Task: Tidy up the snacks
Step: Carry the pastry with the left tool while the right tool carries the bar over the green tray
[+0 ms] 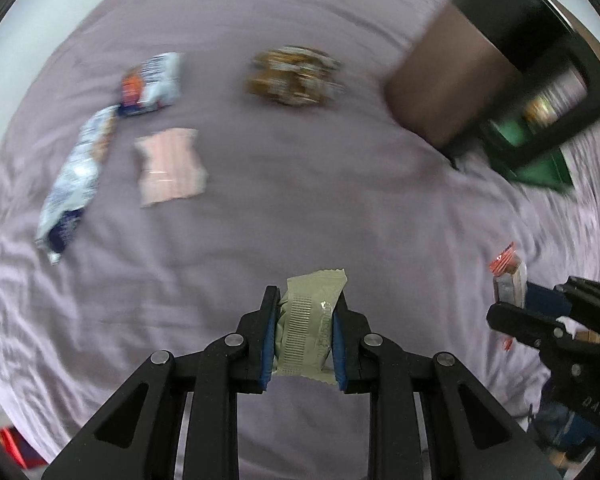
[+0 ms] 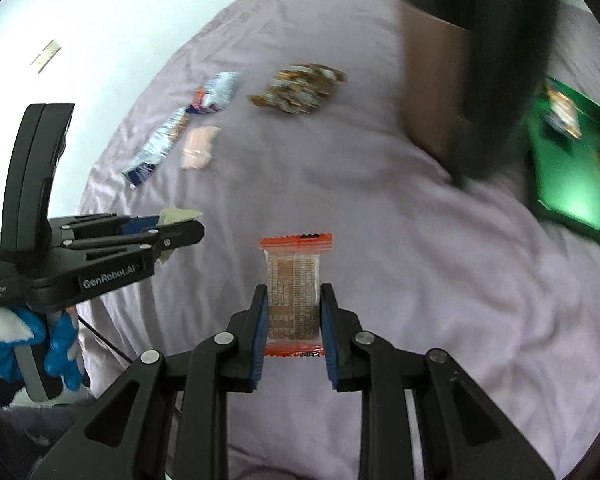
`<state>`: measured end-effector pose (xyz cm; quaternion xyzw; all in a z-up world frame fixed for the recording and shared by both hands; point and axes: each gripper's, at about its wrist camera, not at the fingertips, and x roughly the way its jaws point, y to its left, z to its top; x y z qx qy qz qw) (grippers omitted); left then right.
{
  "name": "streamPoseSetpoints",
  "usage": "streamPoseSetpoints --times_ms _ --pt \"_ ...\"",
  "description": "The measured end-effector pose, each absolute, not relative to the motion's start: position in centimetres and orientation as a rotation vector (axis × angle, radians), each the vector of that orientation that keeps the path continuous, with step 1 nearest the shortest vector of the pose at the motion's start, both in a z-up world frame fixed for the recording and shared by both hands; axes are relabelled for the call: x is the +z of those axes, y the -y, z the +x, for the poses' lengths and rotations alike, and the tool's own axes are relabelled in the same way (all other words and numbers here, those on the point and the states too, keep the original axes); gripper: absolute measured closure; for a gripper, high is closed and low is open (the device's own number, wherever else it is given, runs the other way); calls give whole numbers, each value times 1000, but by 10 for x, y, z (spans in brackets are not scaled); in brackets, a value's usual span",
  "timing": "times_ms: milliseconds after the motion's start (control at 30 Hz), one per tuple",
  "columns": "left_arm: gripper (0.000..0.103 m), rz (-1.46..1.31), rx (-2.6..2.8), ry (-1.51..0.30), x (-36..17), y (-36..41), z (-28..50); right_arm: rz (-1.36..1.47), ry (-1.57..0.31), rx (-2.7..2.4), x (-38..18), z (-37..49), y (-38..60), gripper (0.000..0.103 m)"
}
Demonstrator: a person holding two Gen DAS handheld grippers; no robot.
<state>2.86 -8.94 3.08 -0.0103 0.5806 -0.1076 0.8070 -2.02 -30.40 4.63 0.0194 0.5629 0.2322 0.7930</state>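
Both tools are loaded: left tool (image 1: 305, 322) clamped on a grey-green packet (image 1: 314, 320), right tool (image 2: 293, 314) clamped on an orange-edged bar (image 2: 294, 294), long axis pointing ahead. The green tray (image 2: 568, 184), probably the destination, lies ahead-right, nearer the right tool.

We are seeing four snack packets lying on the bedsheet (image 1: 300, 208): a long packet (image 1: 74, 184) far left, a wafer packet (image 1: 170, 166) just right of it, a small bag (image 1: 152, 82) behind them, a crumpled packet (image 1: 294, 76) farther right. A box (image 1: 440, 84) is standing far right, a tray (image 2: 568, 176) lying beyond it.
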Motion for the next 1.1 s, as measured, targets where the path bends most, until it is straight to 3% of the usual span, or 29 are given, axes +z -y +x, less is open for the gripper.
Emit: streamPoseSetpoints --times_ms 600,1100 --pt "83 248 -646 -1186 57 280 -2 169 -1160 100 61 -56 486 103" --pt "83 209 -696 -1012 111 398 75 190 -978 -45 93 -7 571 103"
